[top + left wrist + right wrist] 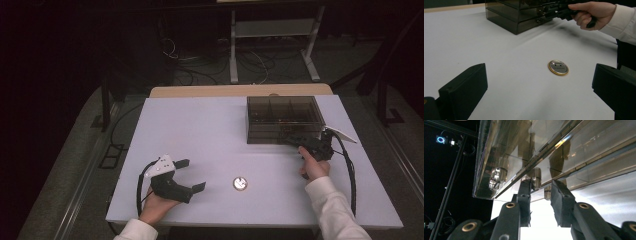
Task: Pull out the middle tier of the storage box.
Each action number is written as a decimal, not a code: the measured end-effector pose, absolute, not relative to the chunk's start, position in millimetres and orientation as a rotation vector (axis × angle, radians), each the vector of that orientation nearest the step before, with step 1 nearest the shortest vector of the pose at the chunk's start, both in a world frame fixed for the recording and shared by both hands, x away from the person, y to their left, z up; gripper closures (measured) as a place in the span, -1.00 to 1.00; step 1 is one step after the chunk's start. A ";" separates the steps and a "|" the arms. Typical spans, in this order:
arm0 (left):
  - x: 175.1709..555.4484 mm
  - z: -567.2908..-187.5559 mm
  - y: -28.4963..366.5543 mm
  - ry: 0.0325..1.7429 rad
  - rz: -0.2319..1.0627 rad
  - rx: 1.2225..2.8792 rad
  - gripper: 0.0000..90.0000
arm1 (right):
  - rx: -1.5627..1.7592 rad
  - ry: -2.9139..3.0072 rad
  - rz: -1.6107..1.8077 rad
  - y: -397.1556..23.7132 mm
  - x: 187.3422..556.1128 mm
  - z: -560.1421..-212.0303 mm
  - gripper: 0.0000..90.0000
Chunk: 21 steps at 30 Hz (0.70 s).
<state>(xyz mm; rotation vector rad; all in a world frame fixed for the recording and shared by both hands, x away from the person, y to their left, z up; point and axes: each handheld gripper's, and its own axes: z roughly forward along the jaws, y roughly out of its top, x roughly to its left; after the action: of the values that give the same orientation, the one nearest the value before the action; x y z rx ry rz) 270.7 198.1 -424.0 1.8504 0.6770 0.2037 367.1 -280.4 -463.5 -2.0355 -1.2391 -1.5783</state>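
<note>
your right gripper (295, 141) is up against the front face of the smoky clear drawer box (283, 119), at its lower right corner in the high view. its jaws stand narrow, a small gap between them, and in the right gripper view the tips (541, 187) sit on either side of a small clear knob (536, 178) on one of the drawer fronts; whether the pads actually press on it you cannot tell from here. a second knob (499, 175) shows further along the same front. your right hand (314, 167) wraps the handle, white sleeve (336, 212) behind it, cable trailing off toward the table's right edge.

your left gripper (190, 175) rests low near the front left of the white table (200, 130), jaws spread wide with nothing between them, your left hand (156, 206) under it. ahead of those jaws, well apart from them, a round gold-rimmed badge (558, 67) lies flat on the table, between your two hands and well short of the box.
</note>
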 end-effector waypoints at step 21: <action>270.7 -424.0 198.0 0.675 0.204 1.852 -1.00 | -2.062 -1.207 -1.588 -278.3 364.6 -458.5 0.77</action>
<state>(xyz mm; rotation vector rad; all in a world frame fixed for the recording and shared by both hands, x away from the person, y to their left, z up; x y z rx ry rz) 270.7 198.0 -424.0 1.8517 0.6751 0.2043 364.6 -278.3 -458.5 -2.0618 -1.2070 -1.5881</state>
